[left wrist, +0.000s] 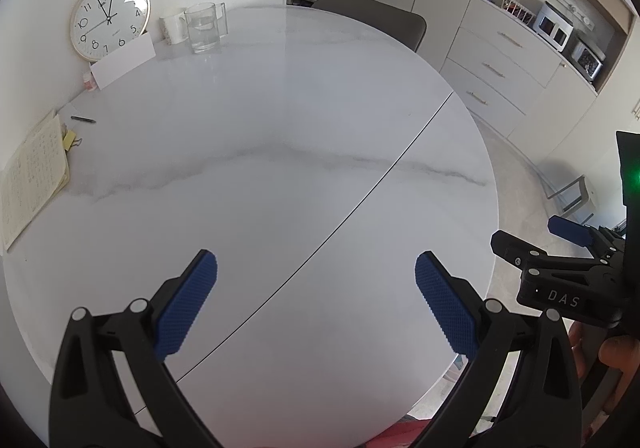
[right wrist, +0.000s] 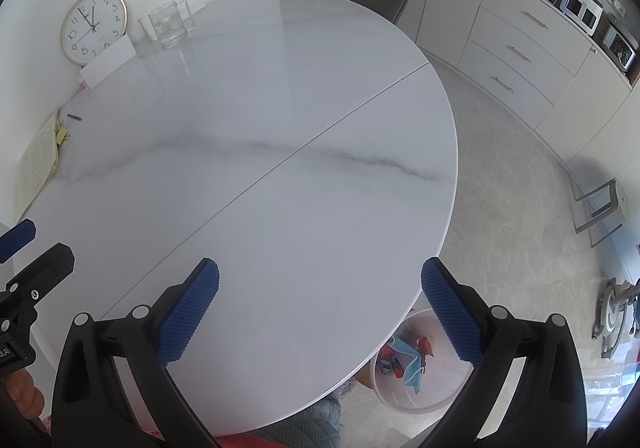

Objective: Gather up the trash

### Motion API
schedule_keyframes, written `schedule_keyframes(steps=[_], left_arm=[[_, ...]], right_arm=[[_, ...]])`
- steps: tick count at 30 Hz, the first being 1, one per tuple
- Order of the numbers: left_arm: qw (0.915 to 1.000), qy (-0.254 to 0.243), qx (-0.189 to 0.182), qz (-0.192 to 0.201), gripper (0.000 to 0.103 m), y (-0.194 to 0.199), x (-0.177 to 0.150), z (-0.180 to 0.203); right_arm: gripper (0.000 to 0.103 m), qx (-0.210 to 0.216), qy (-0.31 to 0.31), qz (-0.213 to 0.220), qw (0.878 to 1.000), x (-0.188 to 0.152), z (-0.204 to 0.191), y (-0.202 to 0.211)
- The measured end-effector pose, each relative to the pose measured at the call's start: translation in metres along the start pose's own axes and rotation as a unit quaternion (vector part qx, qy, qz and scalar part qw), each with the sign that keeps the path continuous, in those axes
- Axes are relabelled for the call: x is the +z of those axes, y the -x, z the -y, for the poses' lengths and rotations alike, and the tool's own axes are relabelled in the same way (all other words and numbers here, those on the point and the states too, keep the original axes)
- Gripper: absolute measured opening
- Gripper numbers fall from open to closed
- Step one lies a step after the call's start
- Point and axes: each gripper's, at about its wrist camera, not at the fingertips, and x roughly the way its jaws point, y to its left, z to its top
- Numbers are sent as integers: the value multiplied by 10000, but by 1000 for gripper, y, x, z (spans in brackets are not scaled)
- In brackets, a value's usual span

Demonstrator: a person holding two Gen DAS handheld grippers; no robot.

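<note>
The round table (left wrist: pixel 280 127) is glossy white marble-look stone with grey veins and a thin dark seam. At the upper left, a clear glass pitcher (left wrist: pixel 204 27) shines beside a gold-rimmed metal clock (left wrist: pixel 110 19). Both grippers' fingers (left wrist: pixel 186 302) carry rough, knurled blue rubber pads on matt black plastic. A pale plastic bin (right wrist: pixel 416 384) holds crumpled blue cloth at the lower right.

Marble table (left wrist: pixel 280 167) with clock (left wrist: pixel 109 17), glass (left wrist: pixel 203 27)

Black tongs (left wrist: pixel 316 302), blue ribbed pads (left wrist: pixel 188 304)
</note>
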Motion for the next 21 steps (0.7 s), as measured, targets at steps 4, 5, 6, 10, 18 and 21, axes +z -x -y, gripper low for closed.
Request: schedule_keyframes(steps=[4,5,6,10,18,21], left_arm=[[10000,-16,-2,10,95,1,0,0],[10000,-15,-4,8,95,1,0,0],[10000,-14,-9,2,95,0,1,0],[10000,-29,-6,1,95,1,1,0],[10000,-80,16,0,95,1,0,3],[10000,-92,17,-10,95,1,0,4]], right_arm=[[100,7,1,-7,10000,-1,0,0],[100,8,-3,-7,10000,-1,0,0],[100,12,-1,-7,10000,-1,0,0],[100,12,-4,-11,10000,0,1,0],[100,16,-8,-27,10000,0,1,-1],[100,17,-9,-32,10000,0,0,-1]])
